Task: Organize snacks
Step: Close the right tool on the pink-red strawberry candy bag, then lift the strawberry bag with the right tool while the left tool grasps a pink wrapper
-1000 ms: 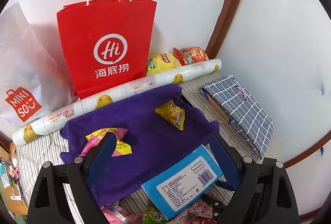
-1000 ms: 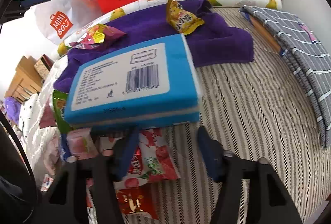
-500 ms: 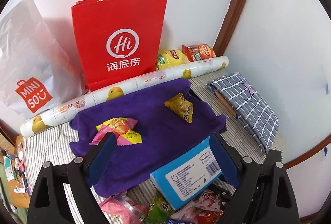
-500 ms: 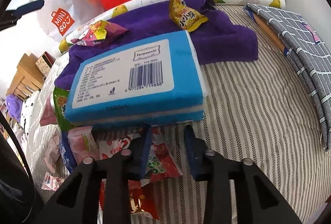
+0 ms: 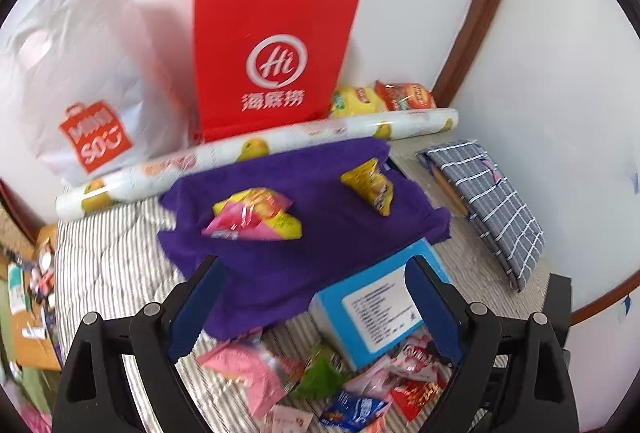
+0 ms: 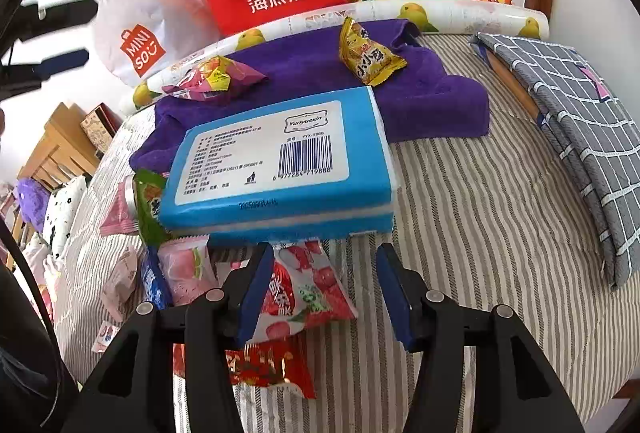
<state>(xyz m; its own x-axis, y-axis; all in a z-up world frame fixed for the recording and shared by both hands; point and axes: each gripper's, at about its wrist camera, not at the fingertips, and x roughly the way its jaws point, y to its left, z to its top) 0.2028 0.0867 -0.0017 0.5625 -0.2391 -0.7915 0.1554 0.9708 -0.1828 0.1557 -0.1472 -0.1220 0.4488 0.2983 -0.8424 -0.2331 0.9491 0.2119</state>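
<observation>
A blue tissue pack (image 6: 280, 161) (image 5: 380, 309) lies on a pile of snack packets on the striped bed. My right gripper (image 6: 324, 269) is open, its blue fingers just short of the pack's near edge, over a strawberry packet (image 6: 304, 297). A purple towel (image 6: 320, 69) (image 5: 304, 221) behind holds a pink-yellow packet (image 5: 252, 217) (image 6: 216, 77) and a yellow packet (image 5: 370, 185) (image 6: 368, 57). My left gripper (image 5: 316, 281) is open and empty, raised above the towel's near edge. More packets (image 5: 320, 381) lie below it.
A red Hi paper bag (image 5: 272, 57) and a white Miniso bag (image 5: 84, 73) stand against the wall behind a duck-print roll (image 5: 256, 149). Chip bags (image 5: 380, 97) lie by the corner. A folded grey checked cloth (image 6: 568, 105) lies right. Wooden furniture (image 6: 52, 153) stands left.
My right gripper closed partway half a second ago and has opened again near the tissue pack. My left gripper has risen and drawn back, showing more of the snack pile.
</observation>
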